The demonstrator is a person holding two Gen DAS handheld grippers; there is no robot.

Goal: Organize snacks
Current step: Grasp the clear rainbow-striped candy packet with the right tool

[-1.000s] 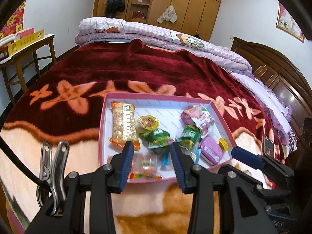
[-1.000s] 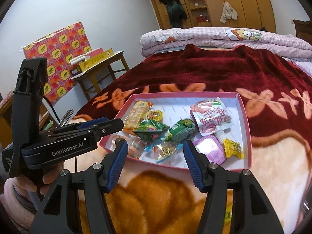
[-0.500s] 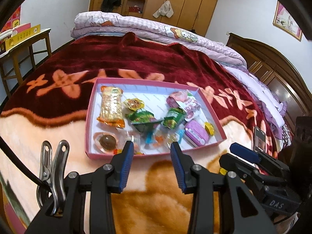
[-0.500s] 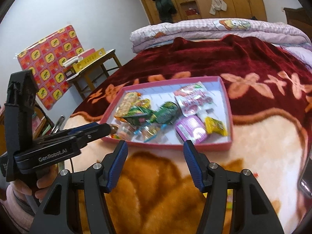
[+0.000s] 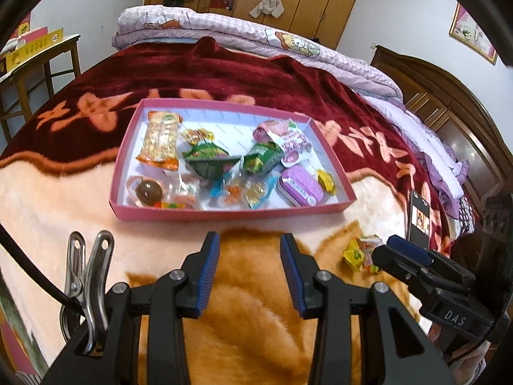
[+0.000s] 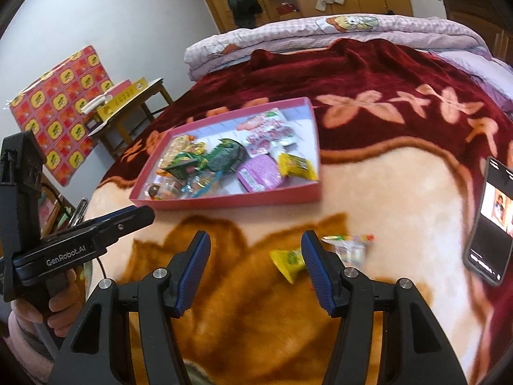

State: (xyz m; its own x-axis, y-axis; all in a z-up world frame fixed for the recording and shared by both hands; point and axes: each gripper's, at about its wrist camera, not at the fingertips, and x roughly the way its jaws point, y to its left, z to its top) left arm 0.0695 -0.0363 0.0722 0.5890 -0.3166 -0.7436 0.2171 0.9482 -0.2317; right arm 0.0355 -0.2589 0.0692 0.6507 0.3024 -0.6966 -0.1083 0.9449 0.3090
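Observation:
A pink box (image 5: 231,214) (image 6: 231,199) lies on the bed blanket and holds several wrapped snacks, among them an orange cracker pack (image 5: 160,141), green packets (image 5: 208,158) and a purple tin (image 5: 299,186). Two loose snacks lie on the blanket outside the box: a yellow packet (image 6: 288,263) (image 5: 352,255) and a clear colourful packet (image 6: 351,247). My left gripper (image 5: 250,253) is open and empty, just short of the box's near wall. My right gripper (image 6: 256,250) is open and empty, with the yellow packet beside its right finger.
A phone (image 6: 489,218) (image 5: 419,219) lies screen-up on the blanket at the right. A folded quilt (image 5: 256,41) lies at the bed's far end. A wooden side table (image 6: 128,109) stands to the left of the bed. A dark headboard (image 5: 449,102) runs along the right.
Both grippers have pulled back from the box toward the near edge of the bed. The loose snacks and the phone have come into view. Both stayed open.

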